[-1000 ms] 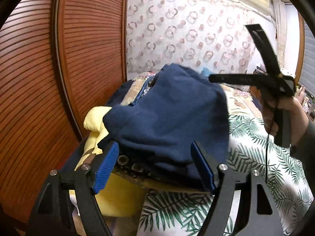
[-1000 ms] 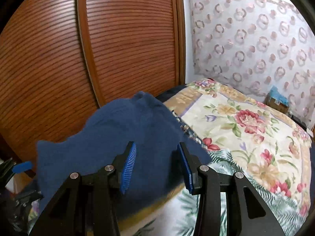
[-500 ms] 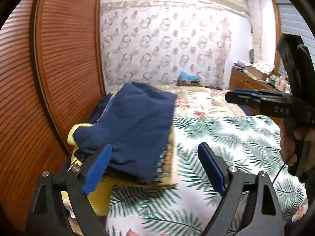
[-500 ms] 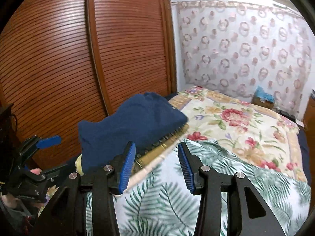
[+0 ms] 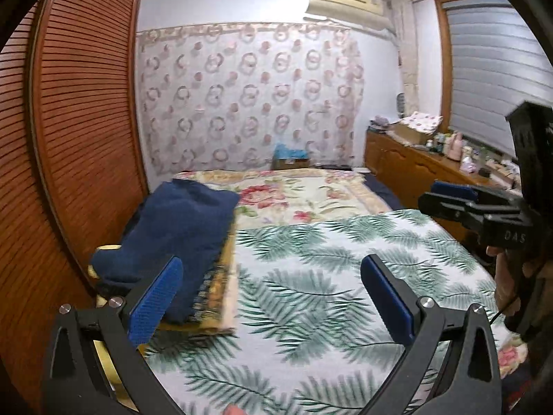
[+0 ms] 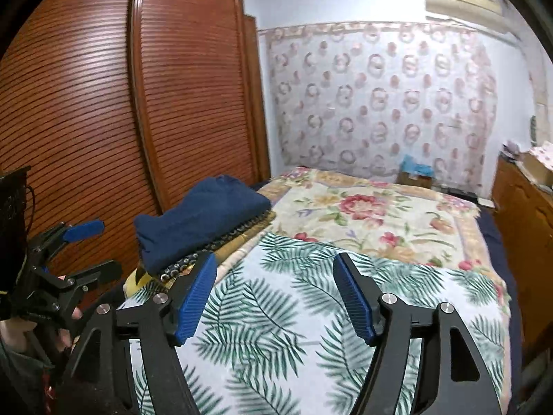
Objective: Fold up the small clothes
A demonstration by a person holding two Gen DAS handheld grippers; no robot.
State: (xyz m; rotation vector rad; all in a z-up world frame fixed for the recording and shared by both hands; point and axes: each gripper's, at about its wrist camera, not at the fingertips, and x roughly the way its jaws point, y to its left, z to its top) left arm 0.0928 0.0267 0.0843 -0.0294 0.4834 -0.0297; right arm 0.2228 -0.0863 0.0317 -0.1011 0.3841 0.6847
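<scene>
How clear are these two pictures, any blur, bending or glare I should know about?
Left wrist view: fisheye bends the wardrobe into a curve; the leaf-print cover is smeared near the bottom, as is the edge of the navy garment. Right wrist view: same bending, dark corners, the wall hanging is slightly soft, and sheen streaks show on the wardrobe slats. Light is even and bluish in both.

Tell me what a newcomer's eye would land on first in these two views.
The folded navy garment stands out, topping a small stack at the bed's left edge beside the brown louvred wardrobe. Next comes the green palm-leaf bedspread filling the foreground. Both the left gripper and the right gripper hover open and empty above it.
</scene>
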